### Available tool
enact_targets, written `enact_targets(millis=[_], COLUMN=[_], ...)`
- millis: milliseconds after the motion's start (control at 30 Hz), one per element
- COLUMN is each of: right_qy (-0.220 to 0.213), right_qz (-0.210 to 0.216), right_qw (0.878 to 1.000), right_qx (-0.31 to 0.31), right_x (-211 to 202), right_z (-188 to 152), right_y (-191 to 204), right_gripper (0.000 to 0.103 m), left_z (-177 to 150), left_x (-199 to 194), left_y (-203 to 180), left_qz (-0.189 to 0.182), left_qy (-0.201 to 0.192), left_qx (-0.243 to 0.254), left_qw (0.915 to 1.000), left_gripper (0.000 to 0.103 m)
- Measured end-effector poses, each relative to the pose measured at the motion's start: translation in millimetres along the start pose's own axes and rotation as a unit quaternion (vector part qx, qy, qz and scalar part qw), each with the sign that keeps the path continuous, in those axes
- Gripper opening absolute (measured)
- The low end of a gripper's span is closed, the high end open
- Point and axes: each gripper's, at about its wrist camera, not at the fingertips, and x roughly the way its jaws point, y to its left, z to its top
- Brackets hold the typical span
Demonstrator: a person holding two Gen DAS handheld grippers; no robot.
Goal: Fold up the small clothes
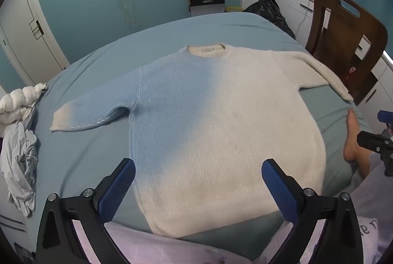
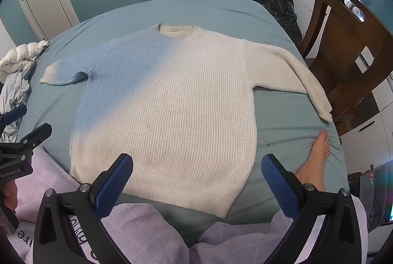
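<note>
Left gripper, seen from its own wrist camera, hovers above the near hem of a cream ribbed sweater with jaws spread wide and nothing between its blue textured pads. Right gripper likewise stands fully released over the same hem, its pads clear of the knit. The sweater lies flat and face up on a blue-grey bedsheet, collar away from the person, both sleeves stretched out to the sides; the right sleeve reaches the bed's edge beside a brown wooden chair. A bare foot rests on the sheet just right of the garment's body. Crumpled white and grey clothes lie heaped at the left edge of the bed, well apart from the sweater. Pink checked fabric covers the person's legs below the hem.
</note>
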Motion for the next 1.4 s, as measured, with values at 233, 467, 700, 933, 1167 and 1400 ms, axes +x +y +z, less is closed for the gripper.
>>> enact_targets(millis=[233, 467, 700, 933, 1167, 1400], right_qy=[0.003, 0.006, 0.005, 0.013, 0.015, 0.024], right_qz=[-0.002, -0.003, -0.005, -0.005, -0.005, 0.0], right_qw=[1.0, 1.0, 1.0, 1.0, 1.0, 1.0], right_qx=[-0.002, -0.002, -0.005, -0.008, -0.011, -0.002], right_x=[1.7, 2.4, 3.1, 5.7, 5.5, 7.3], right_z=[-1.0, -1.2, -2.2, -1.1, -0.5, -0.3], right_y=[1.4, 1.9, 2.8, 5.6, 6.1, 2.9], right_gripper=[0.102, 0.102, 0.102, 0.102, 0.102, 0.102], left_z=[-1.5, 0.8, 1.0, 1.0, -0.7, -1.4], left_x=[-0.9, -1.5, -1.5, 0.6, 1.4, 4.7], left_y=[-0.4, -4.0, -2.0, 0.1, -0.3, 1.4], left_qz=[-0.001, 0.004, 0.006, 0.007, 0.011, 0.017], left_qy=[0.0, -0.002, -0.004, -0.005, -0.007, -0.007], left_qx=[-0.001, 0.001, 0.001, -0.001, 0.003, 0.005], left_qw=[1.0, 1.0, 1.0, 1.0, 0.9999, 0.9998], left_gripper=[0.103, 0.103, 0.103, 0.103, 0.103, 0.103])
